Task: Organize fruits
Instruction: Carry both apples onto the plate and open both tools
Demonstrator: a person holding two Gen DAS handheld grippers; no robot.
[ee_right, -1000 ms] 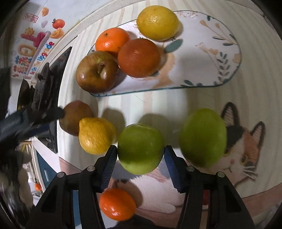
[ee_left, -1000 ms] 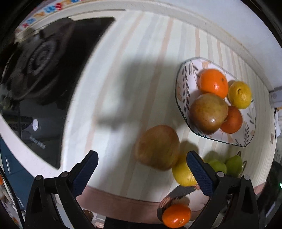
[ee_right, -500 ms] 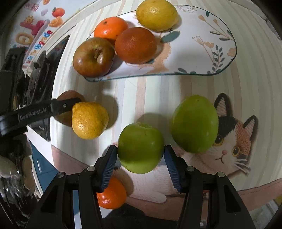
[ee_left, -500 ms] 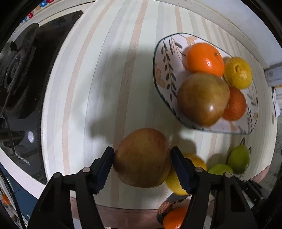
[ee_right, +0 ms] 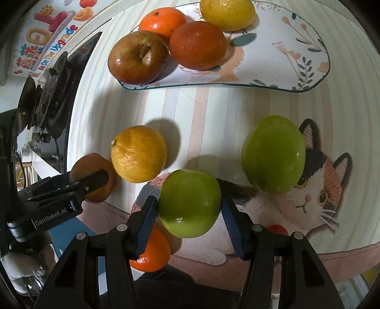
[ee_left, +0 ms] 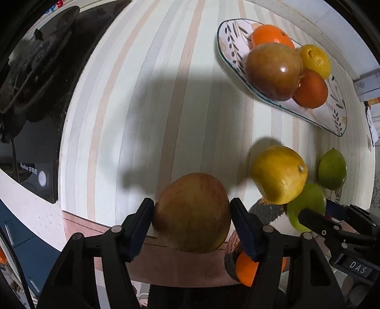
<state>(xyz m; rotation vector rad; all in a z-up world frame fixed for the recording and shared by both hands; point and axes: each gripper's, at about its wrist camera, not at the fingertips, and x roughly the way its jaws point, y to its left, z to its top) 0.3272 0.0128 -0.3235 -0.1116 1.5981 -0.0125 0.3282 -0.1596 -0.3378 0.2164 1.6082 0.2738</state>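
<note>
The left gripper (ee_left: 192, 211) has closed on the brown apple (ee_left: 192, 214), the right gripper (ee_right: 190, 209) still clamps the green apple (ee_right: 190, 203); both look ready for the plate (ee_right: 296, 47).

Left claw (ee_right: 95, 180) reads "GenRobot.AI"; right claw (ee_left: 315, 214) reads "DAS".

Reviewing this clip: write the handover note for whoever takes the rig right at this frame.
Left gripper: shut on the brown apple.
Right gripper: shut on a green apple.
Plate holds four fruits: a red apple, two oranges, a lemon.
Loose on the mat: yellow lemon, second green apple, small orange at the near edge.
Left to do: place both held apples, then the three loose fruits.
</note>
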